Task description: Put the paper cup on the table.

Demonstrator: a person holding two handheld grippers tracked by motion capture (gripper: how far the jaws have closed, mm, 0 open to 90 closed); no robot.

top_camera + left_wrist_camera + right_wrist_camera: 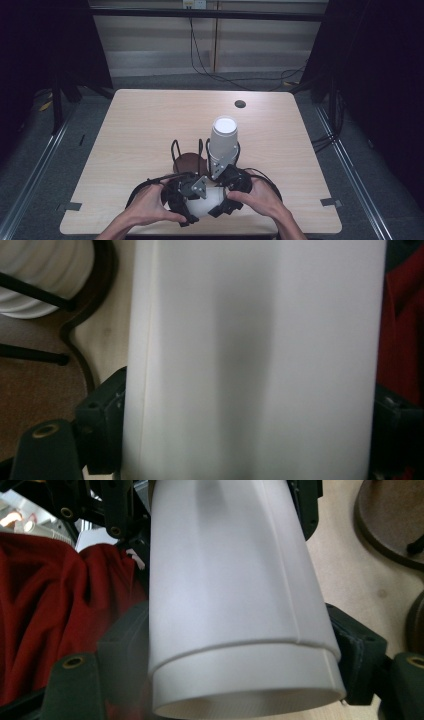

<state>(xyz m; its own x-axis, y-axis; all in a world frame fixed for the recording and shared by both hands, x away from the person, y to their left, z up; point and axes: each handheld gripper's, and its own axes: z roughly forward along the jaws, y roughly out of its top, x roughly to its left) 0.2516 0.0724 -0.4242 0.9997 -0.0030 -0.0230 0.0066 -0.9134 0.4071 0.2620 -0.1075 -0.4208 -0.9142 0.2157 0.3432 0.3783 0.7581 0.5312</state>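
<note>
A light wooden table (150, 125) carries a brown-based wire cup rack (189, 161).

From my screen, the white paper cup (235, 605) looks matt and smooth, with a faint seam. The pale wood-grain table top (150, 125) is dull. The black wire holder (187, 150) has a brown matt base; the black plastic gripper (182, 197) looks satin.

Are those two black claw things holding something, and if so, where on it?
Yes. Both grip nested white paper cups lying sideways between them: the right gripper near the open rim, the left gripper across the side wall.
</note>
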